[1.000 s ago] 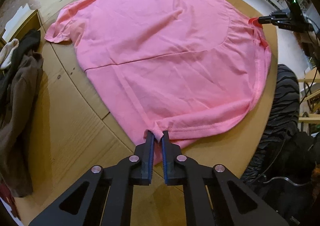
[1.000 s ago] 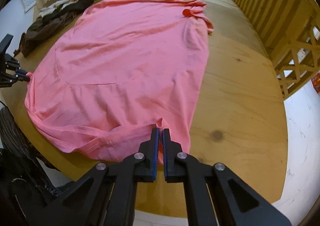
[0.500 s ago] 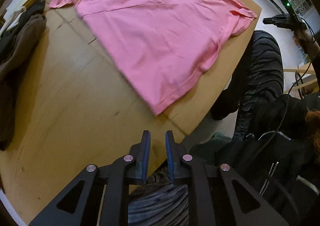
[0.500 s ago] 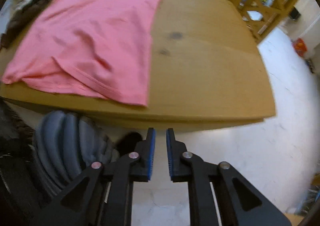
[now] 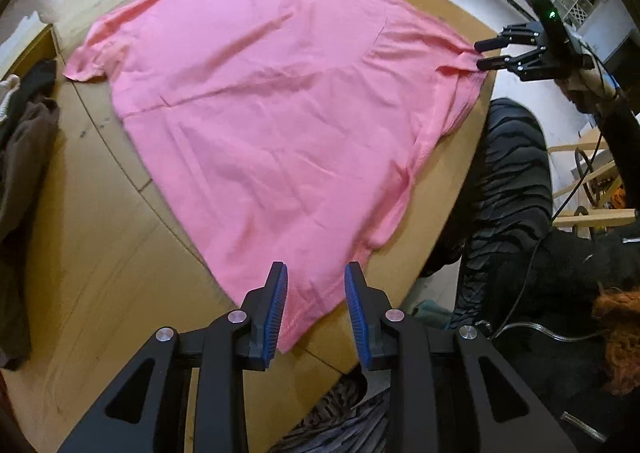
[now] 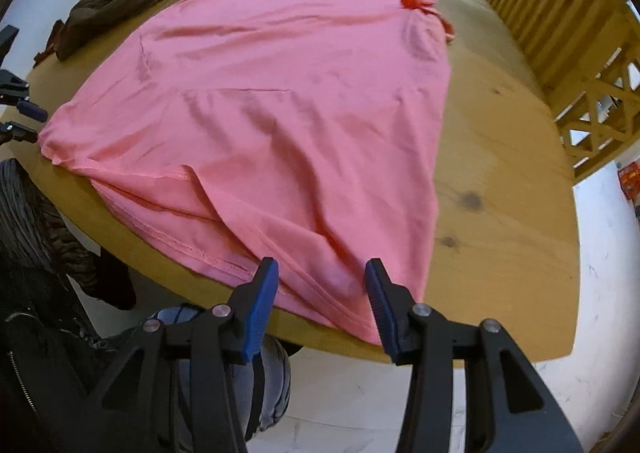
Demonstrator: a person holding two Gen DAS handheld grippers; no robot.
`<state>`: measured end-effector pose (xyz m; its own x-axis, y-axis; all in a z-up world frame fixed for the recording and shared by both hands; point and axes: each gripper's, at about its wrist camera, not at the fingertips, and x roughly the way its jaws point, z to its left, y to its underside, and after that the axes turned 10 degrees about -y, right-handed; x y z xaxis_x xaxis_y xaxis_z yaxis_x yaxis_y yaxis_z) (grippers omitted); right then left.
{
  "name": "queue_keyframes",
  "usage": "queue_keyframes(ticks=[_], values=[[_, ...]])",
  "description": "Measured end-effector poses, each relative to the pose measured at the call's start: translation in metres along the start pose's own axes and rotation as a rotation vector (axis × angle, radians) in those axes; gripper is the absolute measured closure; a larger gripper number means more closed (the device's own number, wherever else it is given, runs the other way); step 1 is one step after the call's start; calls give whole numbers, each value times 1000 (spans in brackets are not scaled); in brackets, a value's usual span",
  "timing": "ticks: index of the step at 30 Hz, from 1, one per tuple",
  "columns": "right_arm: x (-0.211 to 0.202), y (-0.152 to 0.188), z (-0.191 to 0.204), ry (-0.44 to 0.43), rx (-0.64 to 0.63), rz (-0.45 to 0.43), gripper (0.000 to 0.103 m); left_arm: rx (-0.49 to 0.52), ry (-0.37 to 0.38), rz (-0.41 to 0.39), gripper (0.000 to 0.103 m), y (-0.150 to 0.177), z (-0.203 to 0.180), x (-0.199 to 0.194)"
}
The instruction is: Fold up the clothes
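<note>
Left wrist view, bottom centre: left gripper (image 5: 316, 285) hovering with jaws wide, gripping nothing, straddling the near hem corner of the shirt (image 5: 272, 101). Lying just beyond, at mid-frame: pink cloth spread flat across the table (image 5: 92, 253), one layer apart from a small doubled-over strip along the hem at right. Sitting at far right: right gripper (image 5: 486, 55), at the other hem corner.

Right wrist view, bottom centre: right gripper (image 6: 322, 279) likewise gaping wide and gripping nothing, poised over its own corner of the shirt (image 6: 288, 93), cloth there hanging slightly past the table (image 6: 500, 157) edge. Showing at left edge: tips of the left gripper (image 6: 30, 121) beside the opposite corner. Resting at upper right: collar and a sleeve, flat. Waiting at upper left: dark clothes (image 6: 116, 1) heaped.

Judging progress: no full fold showing anywhere, sleeves lying out, body at full width. Looking, as a judgement, like a garment laid out and smoothed, with every fold remaining and the heap beyond wanting the same.
</note>
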<state>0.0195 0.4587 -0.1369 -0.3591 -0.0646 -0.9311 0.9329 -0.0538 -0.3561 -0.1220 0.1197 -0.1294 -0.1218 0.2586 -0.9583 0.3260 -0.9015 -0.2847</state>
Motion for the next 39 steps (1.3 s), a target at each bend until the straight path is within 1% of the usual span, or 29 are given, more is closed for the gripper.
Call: queue_keyframes(ticks=[1, 5, 6, 7, 8, 9, 10, 13, 16, 17, 18, 20, 22, 23, 25, 27, 29, 30, 31, 32, 33, 35, 37, 39], values=[[3, 0, 1, 3, -14, 12, 58, 2, 3, 11, 75, 0, 0, 4], [2, 4, 11, -14, -14, 11, 59, -1, 14, 40, 75, 3, 1, 16], [2, 6, 8, -17, -8, 12, 62, -5, 18, 47, 75, 4, 2, 18], [2, 7, 6, -20, -2, 13, 76, -6, 22, 43, 74, 5, 3, 19], [3, 8, 4, -21, 5, 20, 84, -8, 27, 46, 74, 5, 3, 19], [3, 6, 2, -34, 12, 13, 89, -12, 28, 47, 74, 5, 4, 19], [3, 7, 1, -31, 10, 16, 96, -16, 28, 47, 74, 6, 5, 19], [4, 5, 2, -4, -4, 29, 99, -14, 36, 43, 74, 7, 6, 18], [-9, 8, -3, 20, -5, 22, 99, -25, 46, 43, 74, 9, 11, 18], [-17, 10, -10, 35, 16, 7, 99, -28, 47, 44, 74, 11, 13, 16], [-19, 11, -12, 44, 28, 17, 99, -32, 47, 45, 74, 12, 15, 15], [-22, 14, -15, 63, 52, 37, 95, -31, 38, 50, 74, 15, 17, 14], [-26, 17, -19, 81, 76, 57, 84, -31, 29, 45, 74, 16, 17, 10], [-28, 19, -21, 90, 88, 67, 83, -31, 25, 42, 74, 17, 18, 8], [-34, 14, -13, 49, 95, 20, 83, -55, 29, 20, 74, 17, 23, 0], [-36, 6, 0, 4, 91, -12, 83, -83, 31, 7, 73, 18, 30, -6], [-30, -4, 33, -40, 8, -11, 81, -118, 34, 9, 69, 23, 38, -10], [-28, -9, 50, -62, -33, -10, 76, -136, 40, 13, 66, 26, 43, -11], [-25, -15, 67, -84, -75, -9, 72, -150, 48, 18, 66, 29, 42, -11], [-22, -20, 84, -107, -117, -9, 70, -157, 53, 26, 66, 31, 40, -10], [-18, -22, 96, -119, -148, -5, 68, -163, 57, 34, 66, 33, 38, -8], [-8, -28, 125, -140, -215, 5, 68, -175, 66, 47, 64, 35, 37, -6], [5, -35, 138, -150, -253, 21, 68, -184, 76, 57, 60, 35, 38, -3], [14, -39, 146, -149, -283, 35, 68, -194, 86, 66, 60, 34, 39, 0]])
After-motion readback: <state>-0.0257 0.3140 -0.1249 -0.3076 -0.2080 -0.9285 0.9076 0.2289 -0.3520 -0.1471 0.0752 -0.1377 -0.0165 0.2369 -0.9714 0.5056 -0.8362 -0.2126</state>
